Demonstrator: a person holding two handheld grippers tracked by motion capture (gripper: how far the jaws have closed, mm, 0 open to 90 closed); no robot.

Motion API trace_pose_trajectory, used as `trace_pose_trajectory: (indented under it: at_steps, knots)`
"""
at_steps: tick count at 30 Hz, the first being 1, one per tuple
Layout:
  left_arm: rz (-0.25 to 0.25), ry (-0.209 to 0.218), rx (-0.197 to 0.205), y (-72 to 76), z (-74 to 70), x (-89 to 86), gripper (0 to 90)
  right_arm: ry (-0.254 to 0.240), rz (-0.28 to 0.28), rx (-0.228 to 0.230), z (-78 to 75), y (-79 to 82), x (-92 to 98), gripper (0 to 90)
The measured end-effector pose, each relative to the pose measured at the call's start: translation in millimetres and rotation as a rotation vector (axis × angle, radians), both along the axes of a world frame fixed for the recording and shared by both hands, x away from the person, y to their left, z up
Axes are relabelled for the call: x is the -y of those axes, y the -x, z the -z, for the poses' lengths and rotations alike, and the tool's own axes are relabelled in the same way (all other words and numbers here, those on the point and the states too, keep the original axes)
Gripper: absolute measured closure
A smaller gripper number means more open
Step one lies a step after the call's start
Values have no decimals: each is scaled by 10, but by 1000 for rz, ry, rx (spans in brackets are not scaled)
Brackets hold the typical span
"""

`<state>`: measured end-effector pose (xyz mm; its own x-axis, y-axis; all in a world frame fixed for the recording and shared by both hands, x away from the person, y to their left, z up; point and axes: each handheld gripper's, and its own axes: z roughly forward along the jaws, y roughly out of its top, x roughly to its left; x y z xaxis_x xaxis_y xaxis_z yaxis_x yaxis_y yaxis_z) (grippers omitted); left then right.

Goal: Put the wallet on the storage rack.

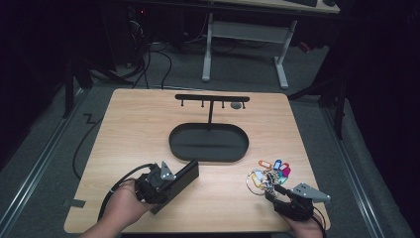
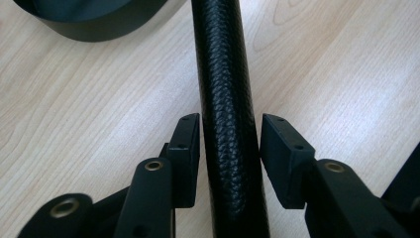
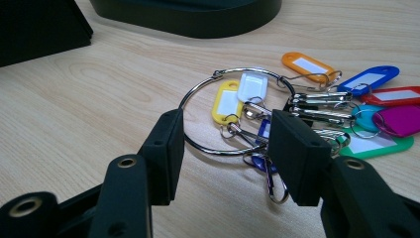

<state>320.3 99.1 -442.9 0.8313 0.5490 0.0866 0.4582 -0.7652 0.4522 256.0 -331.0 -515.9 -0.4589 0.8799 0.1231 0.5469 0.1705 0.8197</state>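
Keys on a big wire ring lie just ahead of the right gripper, its jaws spread and empty, so it should probably straddle the wire before closing, while the left gripper brackets, without clearly pinching, a black wallet.

Light wood worktop. Beyond its far edge, grey carpet floor, black cables trailing across it, and the white legs of another desk.

Pebbled black case, black tray, multicoloured key tags, pale woodgrain table.
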Motion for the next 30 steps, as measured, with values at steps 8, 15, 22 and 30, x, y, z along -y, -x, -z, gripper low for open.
trace_pose_trajectory:
  at_steps: [8, 15, 22, 30]
  knots:
    - [20, 6, -51, -62, -58, 3, 716, -3, 4, -11, 15, -10, 6, 495]
    - [39, -11, -36, -77, -67, 0, 737, -8, 3, -8, 8, -7, 19, 499]
    - [78, -27, 17, -89, -127, 46, 742, -14, 5, -8, 0, -1, 25, 501]
    - [129, -28, 107, -100, -203, 126, 743, -17, 4, -10, 0, 0, 25, 503]
